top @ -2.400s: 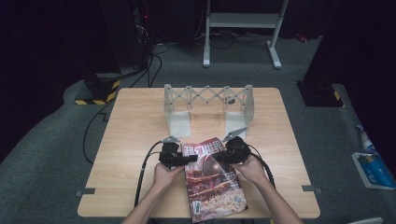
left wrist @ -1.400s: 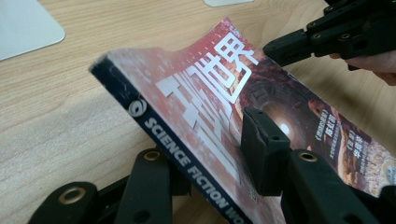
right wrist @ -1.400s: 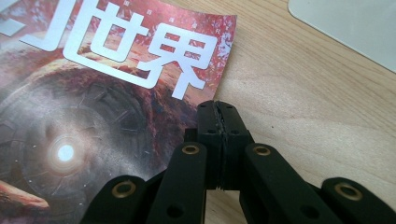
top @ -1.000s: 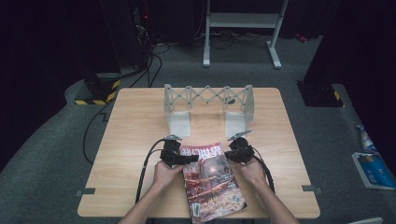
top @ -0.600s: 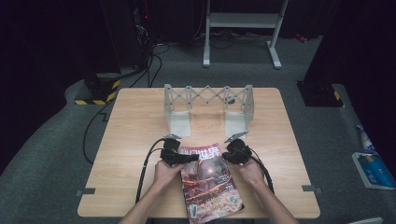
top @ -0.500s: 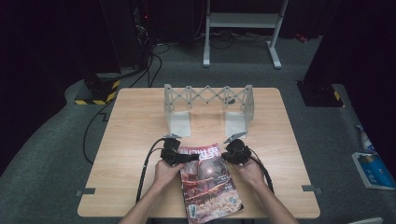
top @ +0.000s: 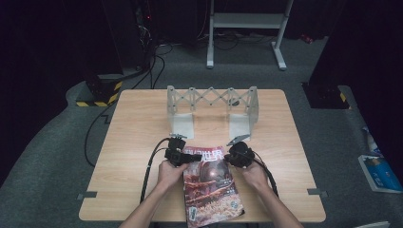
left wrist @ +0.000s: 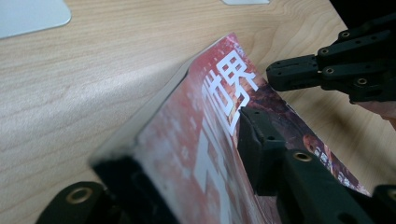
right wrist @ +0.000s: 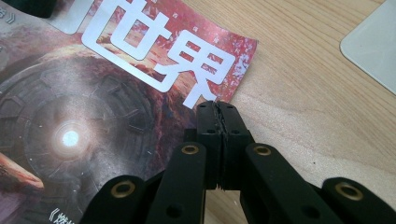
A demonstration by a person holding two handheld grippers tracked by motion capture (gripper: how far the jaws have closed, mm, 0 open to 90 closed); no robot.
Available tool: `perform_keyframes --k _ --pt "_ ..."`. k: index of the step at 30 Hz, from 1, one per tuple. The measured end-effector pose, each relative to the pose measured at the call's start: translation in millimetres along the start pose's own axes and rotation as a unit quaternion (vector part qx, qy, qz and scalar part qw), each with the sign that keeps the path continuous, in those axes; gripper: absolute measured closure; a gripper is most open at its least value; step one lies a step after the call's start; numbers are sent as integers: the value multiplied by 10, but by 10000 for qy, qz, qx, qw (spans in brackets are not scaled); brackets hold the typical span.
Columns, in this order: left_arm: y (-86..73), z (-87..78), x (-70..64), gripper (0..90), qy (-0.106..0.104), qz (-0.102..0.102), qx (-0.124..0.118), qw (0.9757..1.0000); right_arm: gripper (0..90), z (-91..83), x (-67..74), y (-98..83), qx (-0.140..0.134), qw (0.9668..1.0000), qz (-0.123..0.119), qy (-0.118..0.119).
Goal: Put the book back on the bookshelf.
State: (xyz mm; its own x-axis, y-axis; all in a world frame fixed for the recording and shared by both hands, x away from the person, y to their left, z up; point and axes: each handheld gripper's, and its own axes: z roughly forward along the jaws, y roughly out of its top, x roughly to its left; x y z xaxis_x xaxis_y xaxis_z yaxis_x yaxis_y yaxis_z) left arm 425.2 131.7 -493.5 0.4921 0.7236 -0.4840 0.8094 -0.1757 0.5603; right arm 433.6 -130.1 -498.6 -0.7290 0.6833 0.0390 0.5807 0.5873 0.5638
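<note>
A magazine (top: 211,185) with a red-brown cover and white title characters lies near the table's front edge, its near end slightly over the edge. My left gripper (top: 194,156) is shut on its top left corner. In the left gripper view that corner of the magazine (left wrist: 205,140) is raised off the wood, with my left gripper (left wrist: 182,144) holding one jaw under it and one on the cover. My right gripper (top: 228,159) is shut, with its tips at the magazine's right edge near the top corner. In the right gripper view the jaws of my right gripper (right wrist: 217,107) are pressed together over the flat magazine (right wrist: 93,116).
A grey metal expanding rack (top: 211,95) with two flat foot plates (top: 183,127) stands at the back middle of the wooden table (top: 138,128). One foot plate (right wrist: 373,46) lies just beyond my right gripper. A blue and white object (top: 380,173) lies on the floor at right.
The magazine and both grippers have slid a little toward the table's near edge, and the magazine's angle has shifted slightly. Both grippers stay at its top corners.
</note>
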Motion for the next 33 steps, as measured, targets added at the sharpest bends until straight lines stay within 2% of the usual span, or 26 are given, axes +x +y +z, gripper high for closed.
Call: perform_keyframes --k 6,11,14,16,20,22,27,33 --pt "17 -35 -33 778 -45 -97 -72 9999 861 -4 14 -7 -30 10000 28 -35" --pt "77 -79 -120 810 -26 52 -102 9999 831 -20 -14 -13 -82 9998 158 19" --pt "110 -113 -184 819 -101 146 -175 9997 782 -62 -37 -30 -186 9995 226 68" --pt "128 -140 -216 835 -274 95 -245 9993 742 -124 -36 -66 -302 9990 318 70" --pt "151 -149 -262 839 -252 211 -223 9992 702 -185 -75 -102 -430 9984 366 16" --pt "165 -165 -306 840 -262 301 -246 9989 677 -247 -118 -142 -524 9974 487 -52" --pt "186 -203 -370 840 -264 434 -301 9983 616 -319 -178 -238 -644 9960 601 -150" --pt "195 -242 -396 841 -394 447 -399 9974 565 -347 -261 -466 -770 9926 684 -645"
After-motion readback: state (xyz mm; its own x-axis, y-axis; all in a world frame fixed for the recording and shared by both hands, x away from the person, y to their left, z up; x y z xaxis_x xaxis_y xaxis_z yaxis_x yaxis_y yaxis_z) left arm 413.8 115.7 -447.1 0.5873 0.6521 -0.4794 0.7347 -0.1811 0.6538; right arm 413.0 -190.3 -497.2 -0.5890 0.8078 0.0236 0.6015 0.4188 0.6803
